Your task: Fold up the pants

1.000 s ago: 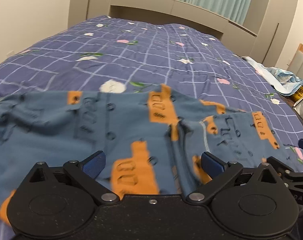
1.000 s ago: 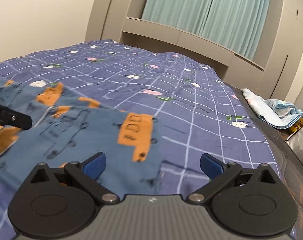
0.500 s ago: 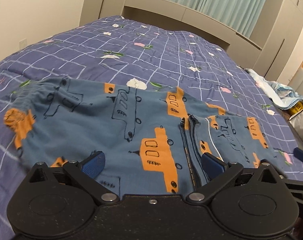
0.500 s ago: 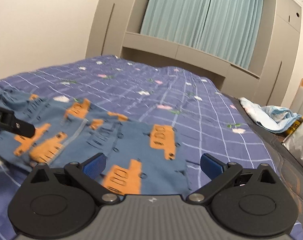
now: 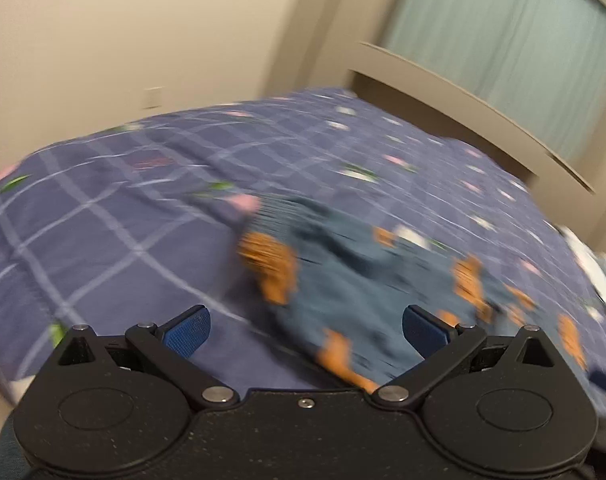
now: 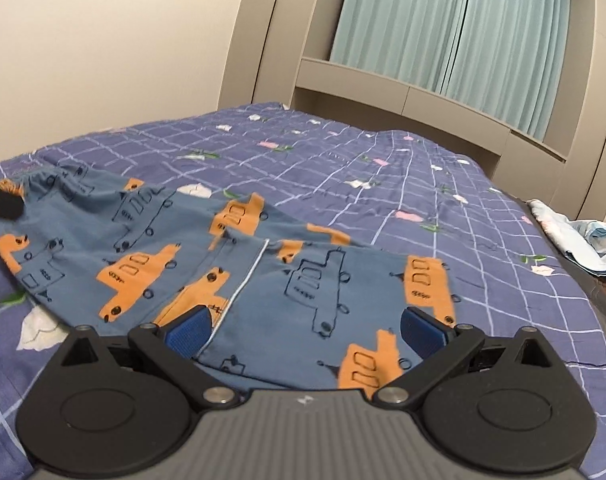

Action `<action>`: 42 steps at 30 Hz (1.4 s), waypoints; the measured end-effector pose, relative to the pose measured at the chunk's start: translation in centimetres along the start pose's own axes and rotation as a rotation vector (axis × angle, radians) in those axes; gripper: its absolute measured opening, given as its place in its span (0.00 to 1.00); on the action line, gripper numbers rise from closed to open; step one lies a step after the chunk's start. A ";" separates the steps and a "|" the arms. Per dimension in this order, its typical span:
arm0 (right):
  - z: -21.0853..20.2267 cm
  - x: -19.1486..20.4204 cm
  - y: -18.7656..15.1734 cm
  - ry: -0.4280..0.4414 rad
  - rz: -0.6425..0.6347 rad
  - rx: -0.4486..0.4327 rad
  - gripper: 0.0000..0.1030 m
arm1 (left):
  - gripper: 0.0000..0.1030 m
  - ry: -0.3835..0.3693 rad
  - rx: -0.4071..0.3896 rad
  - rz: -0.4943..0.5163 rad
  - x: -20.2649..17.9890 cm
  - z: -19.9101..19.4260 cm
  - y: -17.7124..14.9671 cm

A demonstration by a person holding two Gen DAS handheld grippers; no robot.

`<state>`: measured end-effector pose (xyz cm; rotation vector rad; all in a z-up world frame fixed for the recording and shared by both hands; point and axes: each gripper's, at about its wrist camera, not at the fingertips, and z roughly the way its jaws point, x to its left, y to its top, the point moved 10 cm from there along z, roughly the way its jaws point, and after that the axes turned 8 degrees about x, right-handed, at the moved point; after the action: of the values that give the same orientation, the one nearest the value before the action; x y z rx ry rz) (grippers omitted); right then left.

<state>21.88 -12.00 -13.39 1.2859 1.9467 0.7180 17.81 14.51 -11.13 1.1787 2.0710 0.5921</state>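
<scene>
Soft even indoor light, left wrist view heavy motion blur, right sharp, fisheye-bent edges w/ dark corners

A bed [image 6: 383,208], covered edge to edge by a purple-blue quilt [image 6: 311,176] with a pale grid and small pink and white flowers; same quilt [image 5: 103,220], badly blurred, in the left wrist view. Spread flat on the quilt: blue pants [image 6: 207,264] printed with orange and outlined cars, elastic waistband toward the left side, a white-piped seam down the middle, legs reaching toward the near edge. Blurred in the left wrist view, the pants [image 5: 363,292] on the quilt's right half. Off the right side, a crumpled pale-blue cloth [image 6: 575,240]; whether on the bed, hard to tell.
</scene>
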 end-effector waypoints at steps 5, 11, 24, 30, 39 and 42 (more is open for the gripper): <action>0.3 0.0 -0.3 0.011 0.007 0.012 1.00 | 0.96 -0.053 0.002 -0.082 1.6 2.2 1.6; 0.6 -0.1 -0.5 0.012 0.014 0.010 1.00 | 0.96 -0.135 -0.047 -0.100 1.2 3.9 2.3; 1.0 -0.1 -0.9 0.014 0.020 0.008 1.00 | 0.99 -0.199 -0.128 -0.109 1.4 4.5 1.8; 1.0 -0.1 -0.9 0.011 0.017 0.007 1.00 | 0.99 -0.224 -0.136 -0.130 1.7 4.5 1.8; 1.0 0.0 -0.9 0.005 0.013 0.001 1.00 | 0.97 -0.276 -0.161 -0.199 2.5 4.1 2.1; 1.0 -0.1 -0.9 0.011 0.020 0.001 1.00 | 0.84 -0.264 -0.156 -0.238 3.0 3.9 2.2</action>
<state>22.18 -12.31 -14.72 1.3058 1.9457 0.7354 20.80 18.40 -13.26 0.8560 1.8676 0.4485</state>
